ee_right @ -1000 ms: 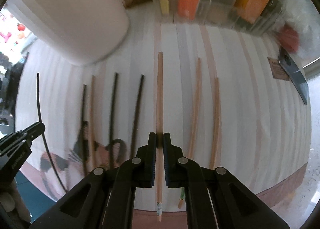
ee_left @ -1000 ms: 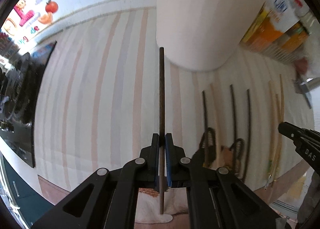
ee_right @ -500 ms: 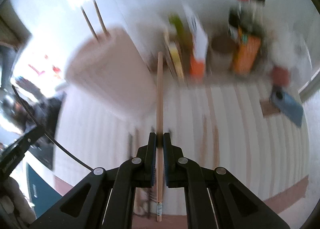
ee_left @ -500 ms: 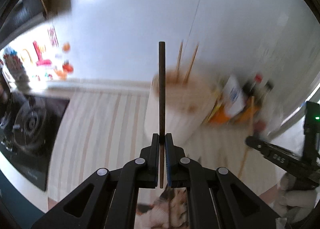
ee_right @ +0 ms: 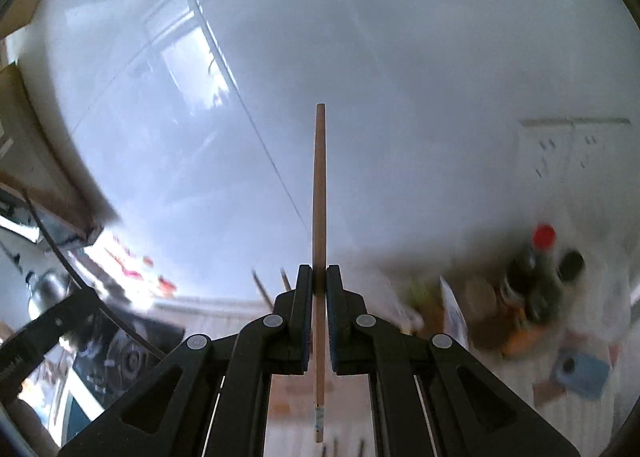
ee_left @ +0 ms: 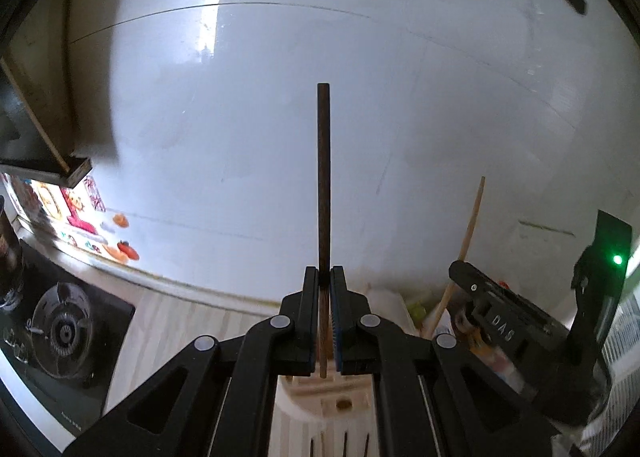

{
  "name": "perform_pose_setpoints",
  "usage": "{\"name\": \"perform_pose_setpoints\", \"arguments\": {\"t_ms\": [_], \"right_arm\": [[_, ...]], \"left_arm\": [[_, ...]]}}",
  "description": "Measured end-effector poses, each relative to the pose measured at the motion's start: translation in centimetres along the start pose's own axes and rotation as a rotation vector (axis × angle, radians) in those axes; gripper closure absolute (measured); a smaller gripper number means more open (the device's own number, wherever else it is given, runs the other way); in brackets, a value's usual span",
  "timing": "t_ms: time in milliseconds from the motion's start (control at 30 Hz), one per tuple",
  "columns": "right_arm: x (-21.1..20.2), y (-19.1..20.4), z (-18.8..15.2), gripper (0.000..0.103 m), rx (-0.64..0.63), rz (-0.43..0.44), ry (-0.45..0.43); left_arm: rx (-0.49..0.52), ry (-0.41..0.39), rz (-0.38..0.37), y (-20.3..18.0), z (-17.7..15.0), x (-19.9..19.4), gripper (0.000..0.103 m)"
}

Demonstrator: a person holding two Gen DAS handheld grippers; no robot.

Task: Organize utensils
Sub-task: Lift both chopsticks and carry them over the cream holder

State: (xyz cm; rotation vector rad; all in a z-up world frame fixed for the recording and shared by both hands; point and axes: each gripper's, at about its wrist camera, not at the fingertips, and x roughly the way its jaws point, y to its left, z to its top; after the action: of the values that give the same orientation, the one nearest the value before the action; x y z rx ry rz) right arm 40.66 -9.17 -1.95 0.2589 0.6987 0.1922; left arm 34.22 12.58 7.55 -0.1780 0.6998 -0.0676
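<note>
My left gripper (ee_left: pixel 324 277) is shut on a dark brown chopstick (ee_left: pixel 323 177) that stands up against the white wall. Just below its jaws I see the rim of the cream utensil holder (ee_left: pixel 320 393). Further right, the right gripper (ee_left: pixel 496 321) holds a light wooden chopstick (ee_left: pixel 466 241). In the right wrist view my right gripper (ee_right: pixel 319 277) is shut on that light wooden chopstick (ee_right: pixel 319 193), which points upward. At the left edge of that view the left gripper (ee_right: pixel 44 331) carries the dark chopstick (ee_right: pixel 60 257). Two stick tips (ee_right: pixel 264 289) poke up behind the right jaws.
A black gas stove (ee_left: pixel 60 333) lies at the lower left on the striped counter (ee_left: pixel 168 321). Bottles and cartons (ee_right: pixel 536 293) crowd the right back corner, with a blue sponge (ee_right: pixel 580 373) near them. Several chopsticks (ee_left: pixel 344 443) lie on the counter below.
Both grippers have risen from the striped counter with their chopsticks. The views now tilt up toward the white wall, and the utensil holder has dropped to beneath the left jaws.
</note>
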Motion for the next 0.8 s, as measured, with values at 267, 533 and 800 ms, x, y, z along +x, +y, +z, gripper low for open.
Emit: {"name": "perform_pose_setpoints", "arguments": {"t_ms": [267,533,800], "right_arm": [[5.7,2.2,1.0,0.096,-0.070,0.002,-0.047],[8.7,2.7,-0.1,0.096,-0.113,0.010,-0.039],[9.7,2.1,-0.5,0.095,-0.095,0.052,0.079]], "left_arm": [[-0.006,0.072,0.045,0.7,0.9,6.0,0.100],[-0.018,0.176,0.041,1.8,-1.1,9.3,0.100],[-0.045,0.211,-0.015,1.1,-1.7,7.4,0.094]]}}
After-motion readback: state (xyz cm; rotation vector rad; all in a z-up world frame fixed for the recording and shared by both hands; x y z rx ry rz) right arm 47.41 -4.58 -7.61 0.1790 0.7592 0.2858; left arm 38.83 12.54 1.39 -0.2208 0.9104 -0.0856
